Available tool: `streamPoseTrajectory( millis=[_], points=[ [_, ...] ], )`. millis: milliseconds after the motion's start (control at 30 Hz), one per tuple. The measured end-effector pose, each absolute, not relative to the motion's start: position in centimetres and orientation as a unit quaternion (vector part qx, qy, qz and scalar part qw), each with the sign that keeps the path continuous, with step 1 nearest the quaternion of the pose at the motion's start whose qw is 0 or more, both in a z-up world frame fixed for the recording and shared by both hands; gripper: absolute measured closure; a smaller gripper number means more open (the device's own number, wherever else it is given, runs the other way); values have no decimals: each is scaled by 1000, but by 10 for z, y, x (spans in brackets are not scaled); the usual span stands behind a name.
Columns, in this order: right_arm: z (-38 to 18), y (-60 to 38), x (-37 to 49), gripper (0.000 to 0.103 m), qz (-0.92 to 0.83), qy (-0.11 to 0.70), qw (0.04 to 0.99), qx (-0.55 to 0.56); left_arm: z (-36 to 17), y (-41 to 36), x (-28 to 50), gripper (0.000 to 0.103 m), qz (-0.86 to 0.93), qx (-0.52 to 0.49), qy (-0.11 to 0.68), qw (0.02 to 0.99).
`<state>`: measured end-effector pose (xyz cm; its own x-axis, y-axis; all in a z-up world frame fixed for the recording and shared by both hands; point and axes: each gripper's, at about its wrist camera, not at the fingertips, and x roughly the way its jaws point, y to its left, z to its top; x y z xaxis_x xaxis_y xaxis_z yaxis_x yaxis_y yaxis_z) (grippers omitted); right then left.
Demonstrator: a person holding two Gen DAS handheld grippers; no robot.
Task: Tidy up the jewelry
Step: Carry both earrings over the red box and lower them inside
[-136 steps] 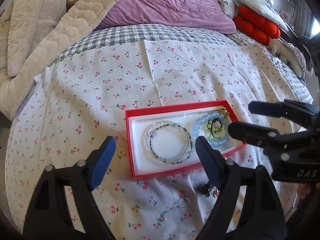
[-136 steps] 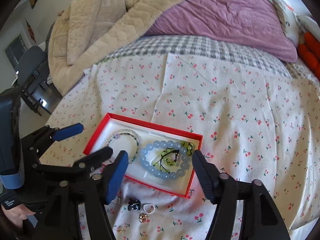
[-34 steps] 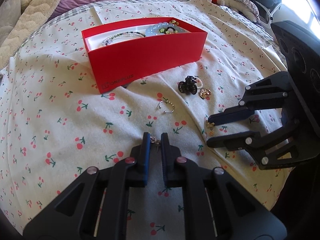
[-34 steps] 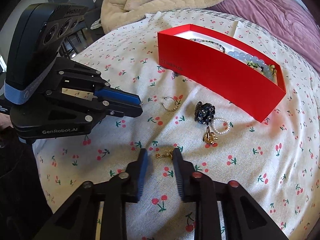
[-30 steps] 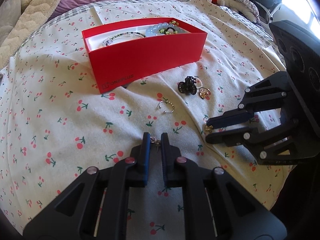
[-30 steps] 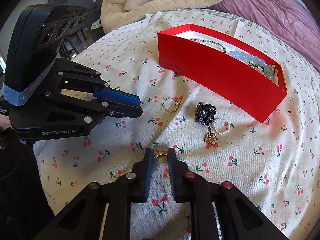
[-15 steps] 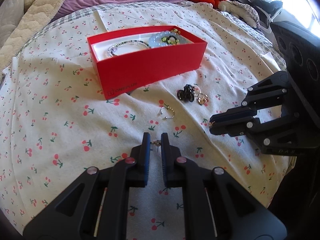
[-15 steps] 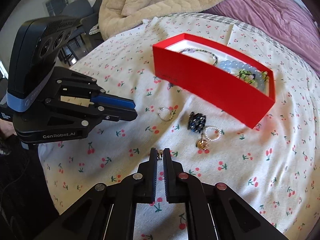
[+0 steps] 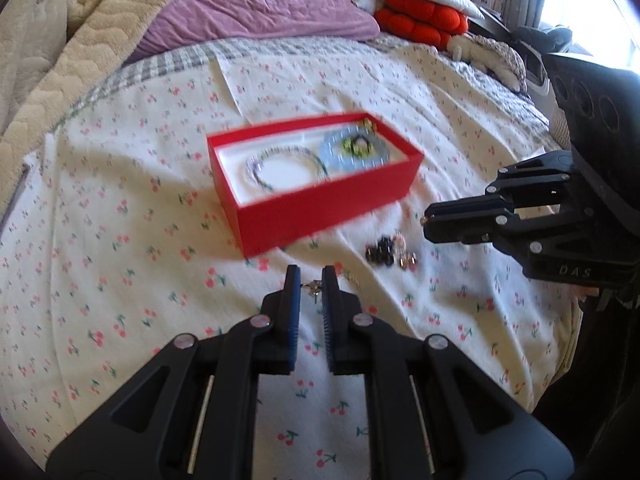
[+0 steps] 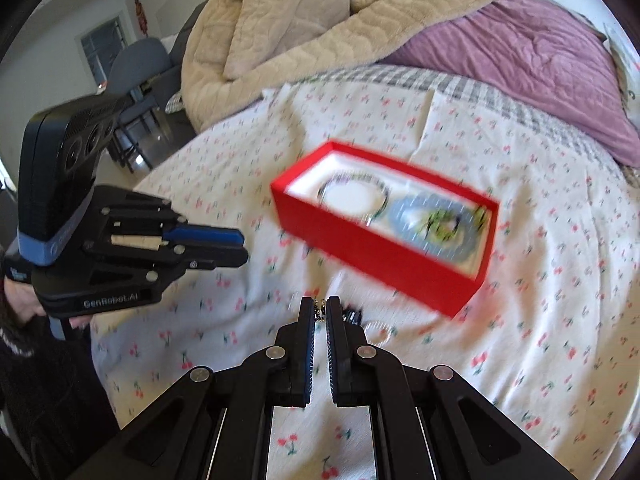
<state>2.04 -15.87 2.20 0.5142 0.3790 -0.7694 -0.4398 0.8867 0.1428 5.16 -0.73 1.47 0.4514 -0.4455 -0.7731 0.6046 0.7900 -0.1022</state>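
Observation:
My left gripper (image 9: 308, 274) is shut on a small silver earring (image 9: 313, 287), held above the cherry-print cloth. My right gripper (image 10: 320, 304) is shut on a small gold earring (image 10: 320, 309), also lifted off the cloth. Beyond both stands the red box (image 9: 320, 216), open-topped, holding a thin beaded bracelet (image 9: 280, 168) and a pale blue bead bracelet (image 9: 354, 150). On the cloth near the box lie a black clip (image 9: 378, 252) and a gold ring (image 9: 408, 259). In the right wrist view the red box (image 10: 380, 256) is blurred, and the left gripper (image 10: 240, 246) hovers at the left.
The cherry-print cloth (image 9: 120, 240) covers a bed. A beige blanket (image 10: 300, 32) and a purple duvet (image 9: 260, 4) lie behind the box, red cushions (image 9: 424, 28) at the back right. A grey chair (image 10: 136, 64) stands off the bed's left side. A pearl ring (image 10: 378, 326) lies by the right fingers.
The right jaws closed on the gold earring. Both grippers then rose off the cloth with their earrings, so the box now shows more from above.

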Motion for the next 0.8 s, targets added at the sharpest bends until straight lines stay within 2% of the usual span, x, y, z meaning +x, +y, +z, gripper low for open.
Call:
streamPoseTrajectory(
  millis=[367,800],
  points=[
    [53,-173,63,97,217,411,885,16,38,-9,83,91,-302,51,408,860],
    [32,-183,106,97,189,445,872,71,26,-34,115,91,-301,20,426,853]
  ],
)
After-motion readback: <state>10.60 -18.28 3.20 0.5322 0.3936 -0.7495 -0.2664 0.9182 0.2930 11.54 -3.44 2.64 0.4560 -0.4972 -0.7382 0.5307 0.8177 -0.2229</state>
